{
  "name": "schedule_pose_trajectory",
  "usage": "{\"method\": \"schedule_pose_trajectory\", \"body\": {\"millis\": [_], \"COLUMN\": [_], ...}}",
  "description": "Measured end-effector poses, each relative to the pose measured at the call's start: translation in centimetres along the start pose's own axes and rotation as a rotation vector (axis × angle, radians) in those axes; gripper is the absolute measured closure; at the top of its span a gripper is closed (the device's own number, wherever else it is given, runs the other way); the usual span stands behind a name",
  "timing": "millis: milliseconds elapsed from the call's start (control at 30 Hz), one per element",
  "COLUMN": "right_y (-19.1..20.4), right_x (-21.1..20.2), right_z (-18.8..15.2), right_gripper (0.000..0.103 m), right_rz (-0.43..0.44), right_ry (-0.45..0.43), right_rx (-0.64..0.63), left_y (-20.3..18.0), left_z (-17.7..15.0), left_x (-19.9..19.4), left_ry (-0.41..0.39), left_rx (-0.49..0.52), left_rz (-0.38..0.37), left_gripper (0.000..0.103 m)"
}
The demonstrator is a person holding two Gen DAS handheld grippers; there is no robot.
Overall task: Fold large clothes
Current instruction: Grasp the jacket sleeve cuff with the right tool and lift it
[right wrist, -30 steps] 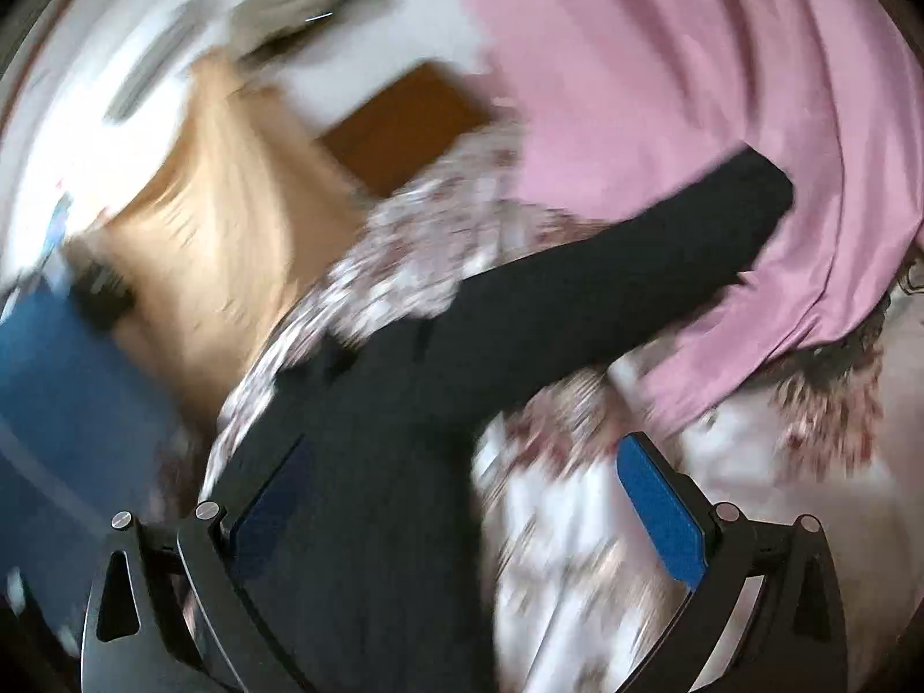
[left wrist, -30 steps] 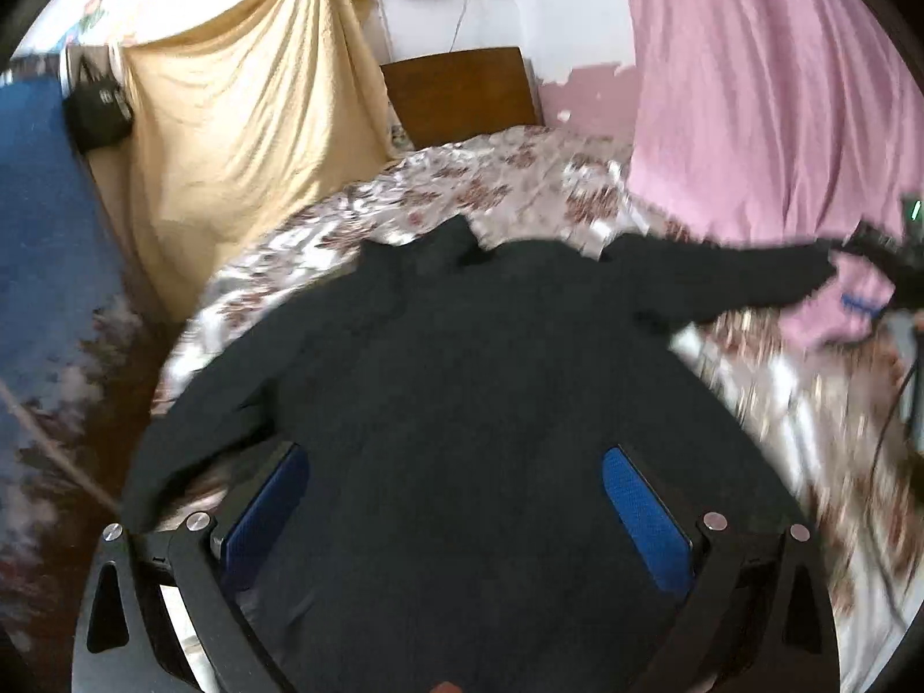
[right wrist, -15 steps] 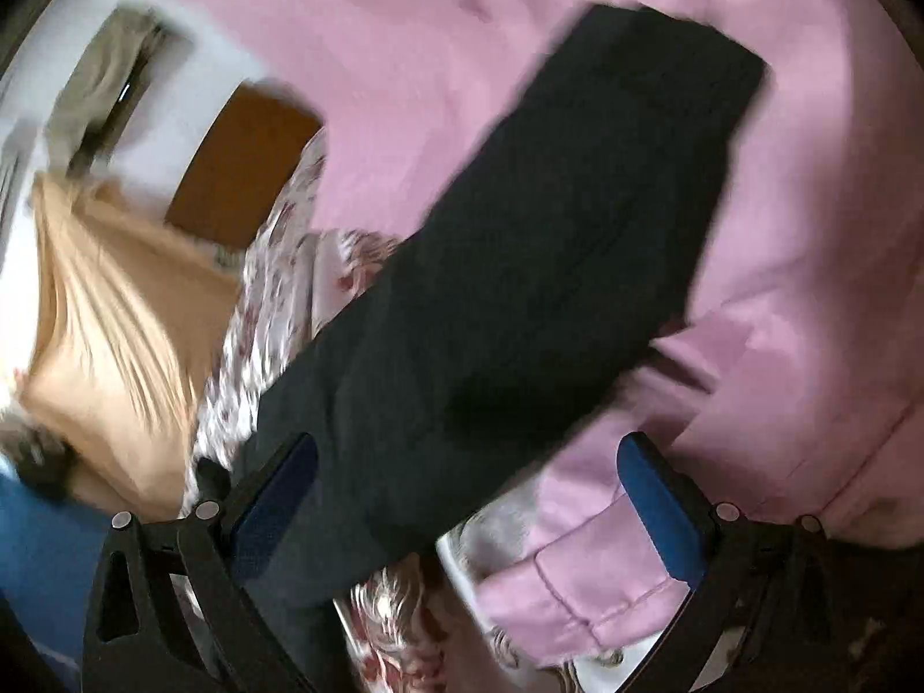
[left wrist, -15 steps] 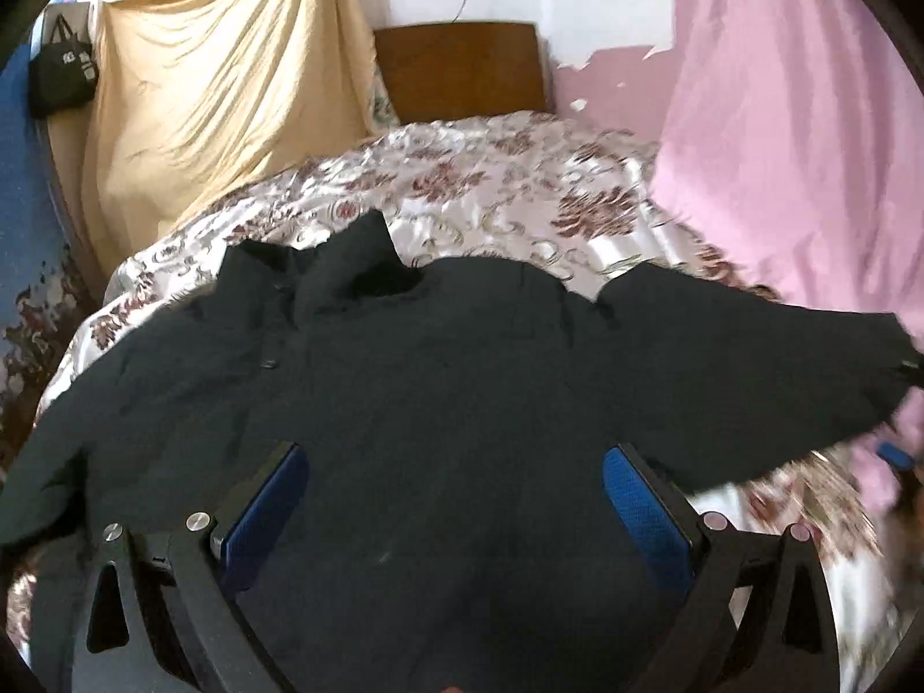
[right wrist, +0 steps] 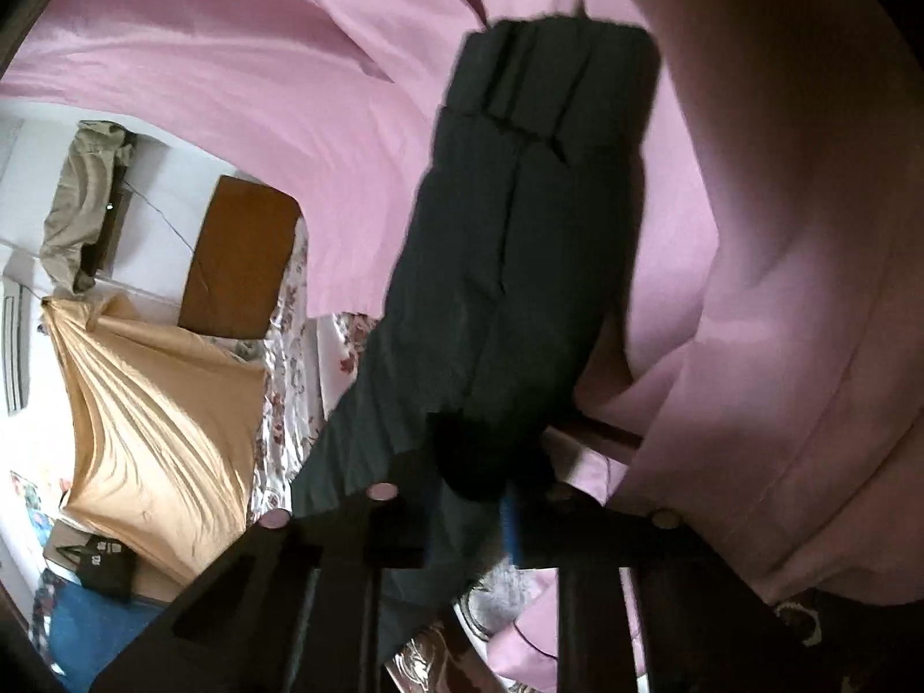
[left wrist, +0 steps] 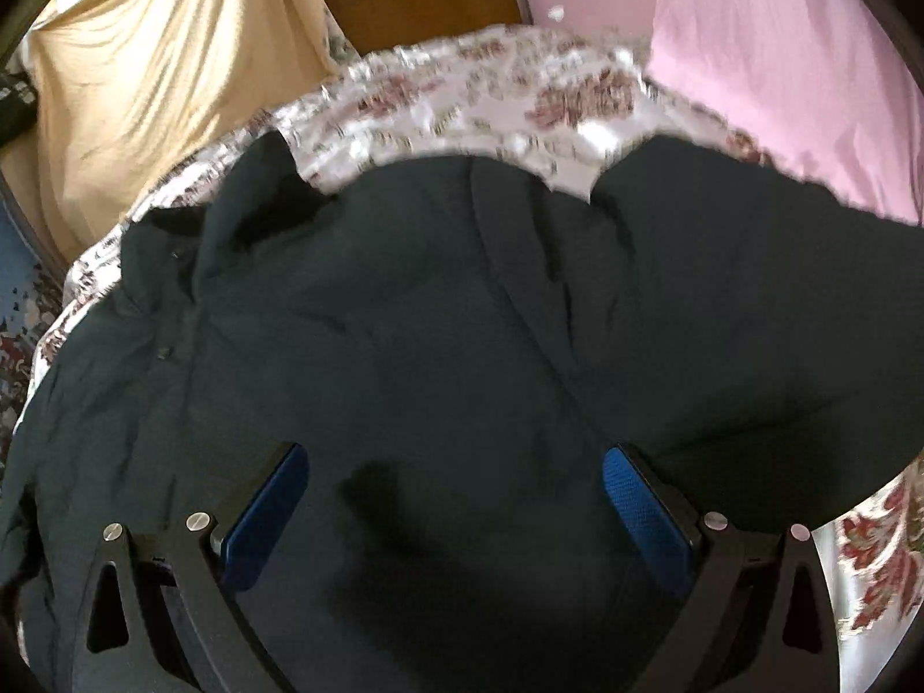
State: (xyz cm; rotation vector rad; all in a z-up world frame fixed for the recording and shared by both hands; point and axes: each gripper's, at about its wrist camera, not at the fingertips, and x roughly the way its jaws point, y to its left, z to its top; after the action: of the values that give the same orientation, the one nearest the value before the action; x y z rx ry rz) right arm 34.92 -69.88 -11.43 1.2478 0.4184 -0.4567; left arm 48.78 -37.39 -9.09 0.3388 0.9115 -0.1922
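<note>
Jacket [left wrist: 439, 346] nearer; floral bedspread [left wrist: 491, 75], pink drape [left wrist: 779, 69].

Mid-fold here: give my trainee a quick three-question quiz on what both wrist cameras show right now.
1. True or false: the left gripper has clamped the dark jacket.
2. Which part of the jacket sits between the right gripper jaws? A collar, B sleeve, C hem.
3. What pattern is on the bedspread under the jacket?

Key: 1 false, its jaws stand wide apart over the fabric. 2 B, jaws closing on it. 3 floral.
</note>
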Motion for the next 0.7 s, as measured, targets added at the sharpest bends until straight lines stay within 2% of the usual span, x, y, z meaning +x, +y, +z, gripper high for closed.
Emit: {"method": "schedule_pose_trajectory", "body": {"millis": [133,233,400,467,567,700], "right_y": [1.9,4.6,9.8,12.6,17.3,25.1], "right_x": [-1.8,-2.7,-3.9,-4.5,-6.1,-5.9], "right_z": [0.2,-0.4,-1.1,-1.9,-4.1,-8.7], "right_gripper": [0.094,0.095,0.096,0.096,0.096,0.096], "right_rz": [0.081,0.122,0.166,0.193,0.234,0.193], "right_ry": [-0.063,-0.116,-0.177,-0.181,-0.189,-0.217], "right_rx": [-0.057,-0.149,-0.315,-0.398,-0.554,-0.812], "left_y": [0.4,2.0,5.9,8.1,11.9,19.2], "left_z": [-0.2,-0.1,-0.3,-0.9,-2.3,-5.0], "left_x": [0.8,1.2,-0.8,-2.6,-5.5,-9.1], "left_ry": [0.021,0.043,0.012,-0.004,-0.031,-0.037], "left_rx": [-0.031,-0.105,-0.2,-0.192,-0.159,-0.204], "left_rz": [-0.041,-0.116,-0.194,-0.192,-0.148,-0.114], "left_gripper": [0.0,0.0,0.0,0.0,0.0,0.0]}}
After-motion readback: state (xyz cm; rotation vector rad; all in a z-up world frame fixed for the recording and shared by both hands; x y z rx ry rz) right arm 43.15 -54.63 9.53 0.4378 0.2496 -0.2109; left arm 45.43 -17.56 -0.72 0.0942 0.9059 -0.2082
